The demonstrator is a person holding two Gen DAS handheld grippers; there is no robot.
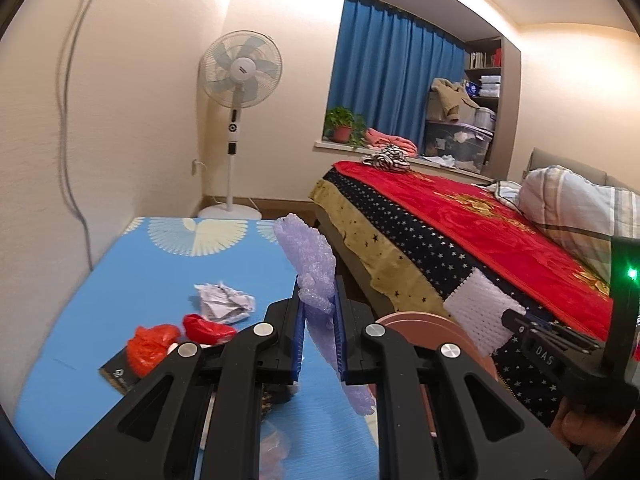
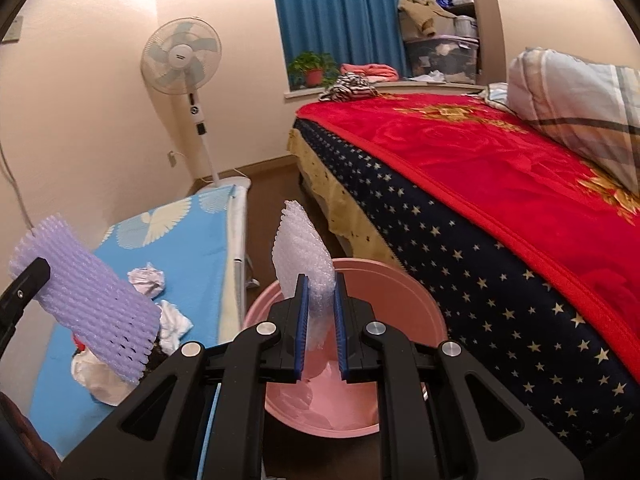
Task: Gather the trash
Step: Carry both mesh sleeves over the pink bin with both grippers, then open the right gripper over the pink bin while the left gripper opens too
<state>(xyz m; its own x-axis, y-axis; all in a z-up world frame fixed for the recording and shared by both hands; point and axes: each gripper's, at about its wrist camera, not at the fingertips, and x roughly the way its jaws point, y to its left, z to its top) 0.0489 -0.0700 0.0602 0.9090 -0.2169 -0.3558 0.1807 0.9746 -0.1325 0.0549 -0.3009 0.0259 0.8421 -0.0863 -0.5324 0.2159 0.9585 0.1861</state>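
Note:
My left gripper [image 1: 319,308] is shut on a purple foam net sleeve [image 1: 308,256], held over the right edge of the blue table [image 1: 152,264]; that sleeve [image 2: 92,300] also shows at the left of the right wrist view. My right gripper [image 2: 319,288] is shut on a white foam net sleeve [image 2: 304,244] above the pink bin [image 2: 404,280], and the white sleeve [image 1: 480,312] sticks out of it in the left wrist view. The pink bin [image 1: 436,328] stands on the floor between table and bed. Crumpled paper [image 1: 224,300] and red plastic bags [image 1: 176,336] lie on the table.
A bed with a red blanket [image 2: 500,168] and starred dark cover runs along the right, close to the bin. A standing fan [image 1: 236,80] is in the far corner. More white crumpled trash [image 2: 100,368] sits near the table's front. A hand [image 1: 580,428] holds the right gripper.

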